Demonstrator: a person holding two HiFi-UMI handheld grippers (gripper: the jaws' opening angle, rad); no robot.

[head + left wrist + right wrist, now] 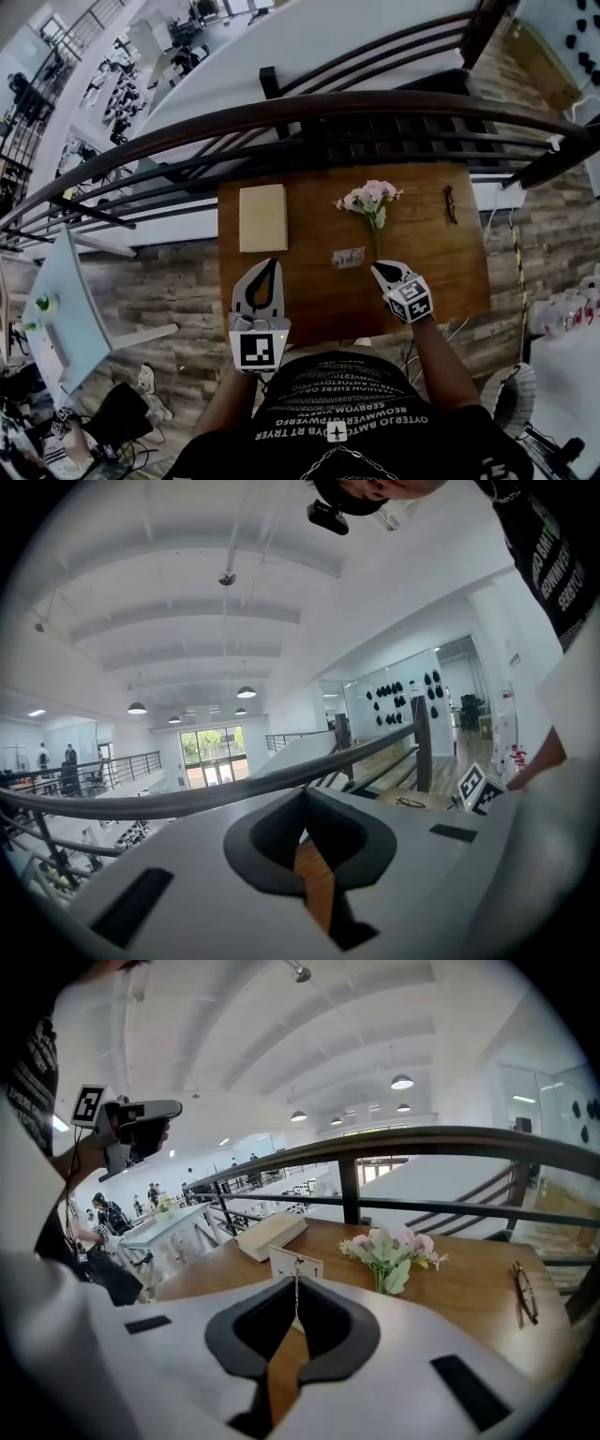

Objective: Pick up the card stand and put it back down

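The card stand (349, 257), a small white card on a low base, stands upright near the middle of the brown table (427, 277). My right gripper (377, 266) sits just to its right and nearer to me, jaws shut and empty. Along the right gripper's jaws, the card stand (296, 1262) rises straight beyond the closed tips (296, 1284), apart from them. My left gripper (271, 263) hovers over the table's front left, left of the stand, also shut on nothing. In the left gripper view its tips (304, 795) meet, with only wood showing below.
A cream book (262, 217) lies at the table's back left. A pink flower bunch (368, 199) lies behind the stand, and glasses (450, 204) at the back right. A dark railing (309, 117) runs along the far edge, with a drop beyond.
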